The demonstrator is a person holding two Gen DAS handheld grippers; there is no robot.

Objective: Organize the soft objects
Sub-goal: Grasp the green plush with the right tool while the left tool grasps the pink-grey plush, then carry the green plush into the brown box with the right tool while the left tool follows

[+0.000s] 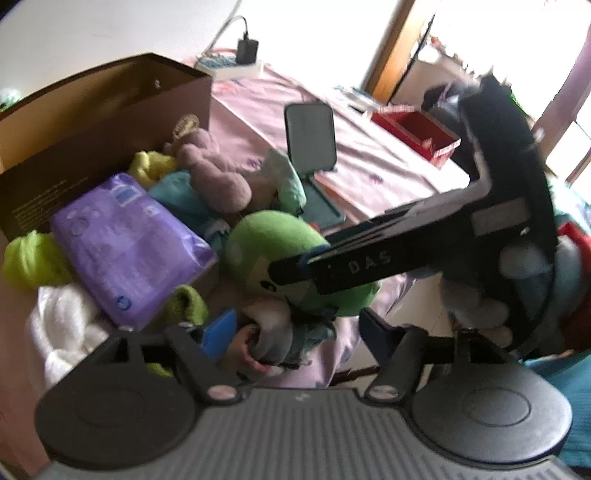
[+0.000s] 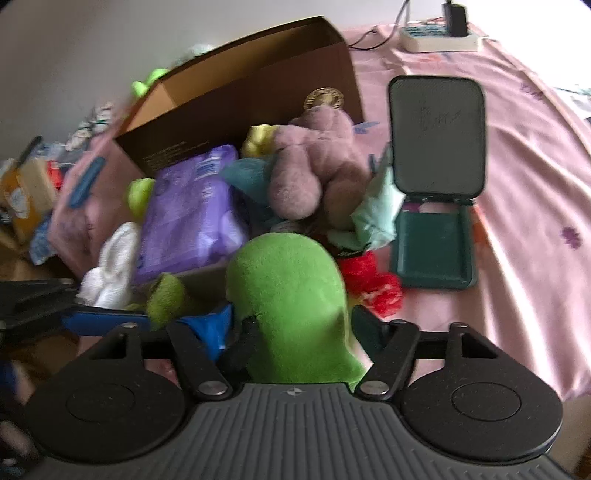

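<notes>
Most soft things sit in the box (image 2: 258, 62); our right claw (image 2: 291, 328) clamps the green plush (image 2: 288, 280) at its 6 o'clock edge, left claw (image 1: 295, 328) apart.

Bystanders on the pink bedsheet (image 2: 517, 155)

A dark green case (image 2: 436, 206) is standing open, lid upright, on the sheet. A white power strip (image 2: 439, 42) with a black charger (image 2: 456, 16) plugged in is lying at the far edge. A red box (image 1: 417, 134) is sitting farther off, near bright windows (image 1: 498, 29).
</notes>
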